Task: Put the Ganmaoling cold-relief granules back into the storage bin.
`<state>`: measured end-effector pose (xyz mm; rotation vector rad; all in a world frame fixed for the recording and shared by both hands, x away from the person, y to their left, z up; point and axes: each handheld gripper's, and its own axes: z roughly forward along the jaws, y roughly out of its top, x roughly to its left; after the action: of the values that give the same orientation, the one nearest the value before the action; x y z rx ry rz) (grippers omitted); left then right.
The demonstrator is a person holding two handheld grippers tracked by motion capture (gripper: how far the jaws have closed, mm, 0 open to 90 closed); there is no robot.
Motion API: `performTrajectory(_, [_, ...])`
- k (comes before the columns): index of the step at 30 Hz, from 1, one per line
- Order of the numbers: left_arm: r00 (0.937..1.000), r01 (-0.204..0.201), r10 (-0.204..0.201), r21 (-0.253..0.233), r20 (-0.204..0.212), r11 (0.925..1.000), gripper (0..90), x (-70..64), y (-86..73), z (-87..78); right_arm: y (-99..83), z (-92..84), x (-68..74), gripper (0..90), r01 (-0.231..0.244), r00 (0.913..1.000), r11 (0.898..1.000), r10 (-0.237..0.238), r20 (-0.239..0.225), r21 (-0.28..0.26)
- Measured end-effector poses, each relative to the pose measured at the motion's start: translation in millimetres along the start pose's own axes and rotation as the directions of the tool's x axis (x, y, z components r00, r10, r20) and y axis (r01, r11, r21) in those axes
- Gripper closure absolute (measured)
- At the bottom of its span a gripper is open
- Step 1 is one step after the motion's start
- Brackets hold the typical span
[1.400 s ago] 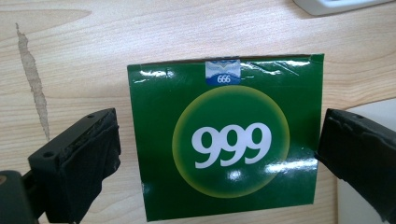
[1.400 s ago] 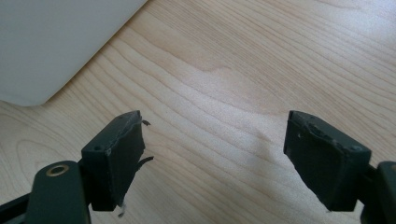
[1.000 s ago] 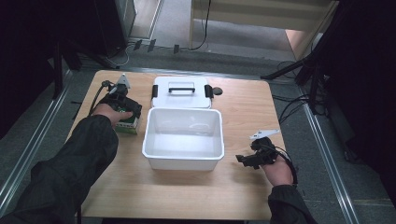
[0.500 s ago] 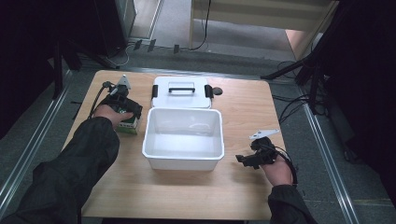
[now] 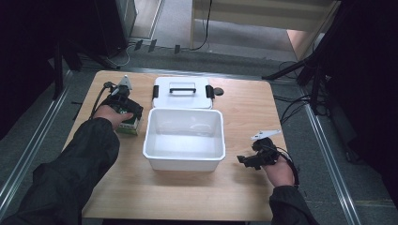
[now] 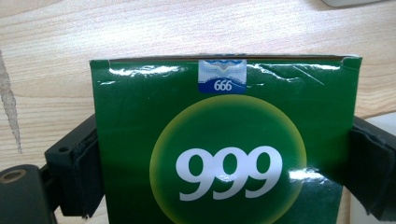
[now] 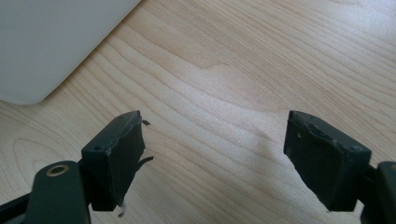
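Green box (image 6: pixel 224 154) stood on worktop (image 5: pixel 244 108), left-centre of frame, beside white tub (image 5: pixel 184 161) | left claw (image 5: pixel 126 112) just closing, both pads pressed on box sides | right claw (image 7: pixel 215 158) spread, nothing held, lower right.

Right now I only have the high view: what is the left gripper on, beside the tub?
Observer: A green box printed 999, standing on the table.
Operator: Is it gripped?
Observer: The left gripper has just been closing its jaws with the box between them; both pads look to touch its sides.
Operator: And the right gripper?
Observer: The right gripper is open, with nothing between its jaws.
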<state>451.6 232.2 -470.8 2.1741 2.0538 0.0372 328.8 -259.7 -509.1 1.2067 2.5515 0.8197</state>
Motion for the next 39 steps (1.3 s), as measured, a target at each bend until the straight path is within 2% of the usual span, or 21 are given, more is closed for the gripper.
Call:
performTrajectory(3, [1.0,0.002,-0.002,-0.001,0.003,1.0,5.6,0.5,-0.4,0.1,0.0,0.2,-0.2,20.2,0.002,1.0,1.0,-0.002,0.0,0.002])
performTrajectory(8, [0.9991,0.008,-0.008,0.016,0.043,0.9998,6.0,5.6,-0.5,-3.8,0.1,0.6,-0.3,20.2,0.001,1.0,1.0,-0.001,0.002,0.003])
performTrajectory(12, [0.9994,-0.016,0.015,0.034,0.03,0.9993,6.0,5.4,-0.3,-8.3,0.2,0.8,0.0,20.1,-0.001,1.0,1.0,0.001,0.003,0.006])
performTrajectory(16, [0.9988,-0.03,0.029,0.024,0.04,0.9993,6.0,3.9,2.5,-26.2,0.1,1.1,-0.1,20.2,0.0,1.0,1.0,0.0,0.003,0.007])
performTrajectory(19, [0.998,-0.054,0.053,0.034,0.036,0.998,6.0,-0.3,4.0,-39.0,0.0,1.0,-0.1,20.1,0.0,1.0,1.0,0.0,0.003,0.009])
performTrajectory(24, [0.998,-0.048,0.047,0.032,0.041,0.9983,6.0,-3.6,5.4,-55.4,-0.6,0.9,0.0,20.1,0.002,1.0,1.0,-0.002,0.003,0.008])
performTrajectory(28, [0.9975,-0.062,0.061,0.03,0.035,0.9976,6.0,-9.8,5.6,-80.3,-1.3,0.3,0.5,20.2,-0.001,1.0,1.0,0.001,0.006,0.01])
performTrajectory(30, [0.9962,-0.084,0.083,0.019,0.026,0.9963,5.9,-11.9,5.7,-91.8,-1.5,0.1,0.4,20.1,-0.004,1.0,1.0,0.004,0.008,0.013])
performTrajectory(32, [0.9967,-0.074,0.073,0.015,0.035,0.9972,5.9,-14.8,5.2,-102.2,-1.6,0.2,0.3,20.1,-0.004,0.9999,1.0,0.004,0.009,0.013])
performTrajectory(35, [0.9958,-0.086,0.086,0.017,0.033,0.9961,5.9,-18.0,4.6,-116.6,-1.7,0.3,0.8,20.2,-0.006,0.9999,1.0,0.006,0.01,0.017])
performTrajectory(36, [0.9958,-0.086,0.086,0.017,0.033,0.9961,5.9,-18.0,4.6,-116.6,-1.7,0.3,0.8,20.2,-0.006,0.9999,1.0,0.006,0.01,0.017])
performTrajectory(37, [0.9952,-0.092,0.092,0.011,0.034,0.9957,5.9,-22.1,4.3,-125.8,-1.9,0.6,0.7,20.1,-0.005,0.9999,1.0,0.005,0.011,0.018])
performTrajectory(39, [0.9935,-0.104,0.103,0.005,0.048,0.9946,5.9,-26.1,4.1,-134.6,-2.0,0.6,0.7,20.1,-0.007,0.9999,1.0,0.006,0.012,0.018])
